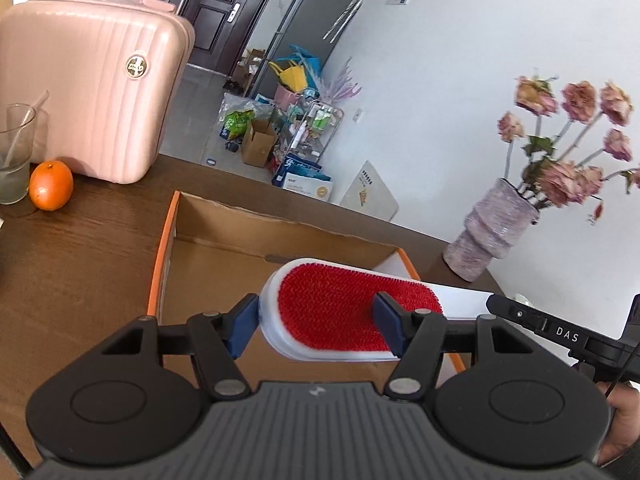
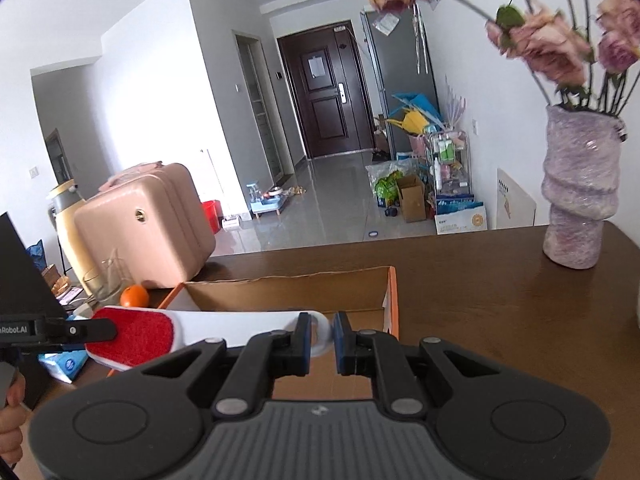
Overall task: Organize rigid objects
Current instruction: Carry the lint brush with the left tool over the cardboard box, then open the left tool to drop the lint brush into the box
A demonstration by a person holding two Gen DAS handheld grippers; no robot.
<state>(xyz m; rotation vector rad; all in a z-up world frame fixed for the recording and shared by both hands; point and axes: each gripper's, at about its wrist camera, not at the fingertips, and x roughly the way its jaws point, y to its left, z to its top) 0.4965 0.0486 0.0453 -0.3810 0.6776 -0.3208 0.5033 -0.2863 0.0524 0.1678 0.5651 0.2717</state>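
A white plastic lint brush with a red bristle pad point(image 1: 352, 312) is held in the air above an open, shallow cardboard box with orange edges point(image 1: 280, 248), which sits on a dark brown wooden table point(image 1: 80, 260). Both tools grip it at once. The left gripper point(image 1: 316, 324) has its blue-padded fingers point(image 1: 244, 324) closed across the broad red head, one on each long side. The right gripper point(image 2: 321, 338) has its fingers closed narrowly on the white looped end of the handle; from the right wrist view the contact looks firm, though the loop partly hides behind the pads, so how secure the hold is cannot be told for certain. The brush spans the box opening, roughly level, and is not touching the box floor. Off to the side on the table stand a pale pink hard-shell suitcase point(image 1: 92, 84), a round orange fruit point(image 1: 51, 185) and a clear drinking glass point(image 1: 14, 152); a textured lilac vase of faded pink flowers point(image 1: 492, 232) stands near the box's far corner. Risks from here, as a judgement: if one gripper lets go before the other, the brush could swing or tip and land on the box rim instead of inside. The slim hold on the handle loop could slip. A wide sweep of the right tool could knock the vase, which stands close by.
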